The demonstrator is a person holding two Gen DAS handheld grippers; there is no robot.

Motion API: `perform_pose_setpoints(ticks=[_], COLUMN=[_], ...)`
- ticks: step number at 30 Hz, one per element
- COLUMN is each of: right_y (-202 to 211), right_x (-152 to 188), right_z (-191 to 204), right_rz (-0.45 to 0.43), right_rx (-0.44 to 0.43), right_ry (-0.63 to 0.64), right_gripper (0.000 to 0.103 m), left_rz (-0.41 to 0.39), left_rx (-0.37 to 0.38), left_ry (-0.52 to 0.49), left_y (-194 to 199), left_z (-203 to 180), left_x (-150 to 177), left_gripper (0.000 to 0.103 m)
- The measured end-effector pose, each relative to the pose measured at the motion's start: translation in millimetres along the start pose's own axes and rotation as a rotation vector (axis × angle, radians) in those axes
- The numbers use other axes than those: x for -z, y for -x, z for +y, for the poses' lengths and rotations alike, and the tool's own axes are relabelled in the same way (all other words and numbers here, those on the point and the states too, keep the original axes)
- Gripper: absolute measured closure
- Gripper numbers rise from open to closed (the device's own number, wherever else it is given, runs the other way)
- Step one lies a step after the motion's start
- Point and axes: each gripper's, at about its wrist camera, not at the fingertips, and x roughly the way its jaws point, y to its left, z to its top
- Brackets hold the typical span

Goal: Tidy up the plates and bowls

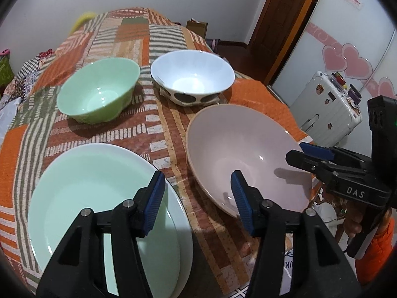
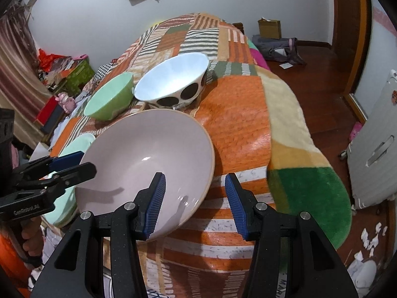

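A pale green plate [image 1: 94, 193] lies at the near left of the patterned cloth, on a white plate whose rim [image 1: 187, 236] shows beneath. A large pinkish bowl [image 1: 243, 154] sits at the near right; it also shows in the right wrist view [image 2: 148, 159]. A green bowl [image 1: 99, 92] and a white bowl with dark spots [image 1: 193, 77] stand farther back. My left gripper [image 1: 197, 198] is open, between the plate and the pink bowl. My right gripper [image 2: 194, 204] is open, its jaws astride the pink bowl's near rim without touching it.
The table's patterned cloth [image 2: 235, 114] drops off at the right edge to a wooden floor. A white suitcase [image 1: 325, 109] stands to the right. A door [image 1: 280, 19] is at the back right. Clutter and boxes [image 2: 62, 79] lie to the left.
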Motion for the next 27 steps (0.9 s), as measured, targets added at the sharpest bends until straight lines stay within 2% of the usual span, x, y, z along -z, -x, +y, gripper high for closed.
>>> perform_pose_setpoints(ticks=[3, 7, 9, 13, 22, 27], right_y=[-1.9, -8.3, -12.4, -15.2, -9.7, -2.0], right_x=[1.3, 2.4, 3.9, 5.8, 3.7, 0.0], right_z=[-0.5, -3.6, -5.9, -7.6, 1.2, 7.3], right_rz=[-0.002, 0.02, 0.031, 0.039, 0.021, 0.002], right_rx=[-0.005, -0.023, -0.03, -0.048, -0.004, 0.009], right_ry=[-0.006, -0.015, -0.031, -0.049, -0.036, -0.037], right_gripper=[0.061, 0.072, 0.08, 0.081, 0.082, 0.082], left_rz=[0.013, 0.029, 0.038, 0.057, 0.045, 0.036], left_rx=[0.003, 0.017, 0.03, 0.041, 0.009, 0.017], left_ry=[-0.002, -0.008, -0.004, 0.01, -0.016, -0.014], left_y=[-6.0, -11.8, -14.1, -20.6, -20.7, -14.3], left_z=[-1.9, -5.2, -6.2, -8.6, -13.6, -11.9], left_x=[0.7, -0.2, -1.2, -1.1, 0.3, 1.9], left_gripper=[0.049, 0.061, 0.064, 0.072, 0.073, 0.073])
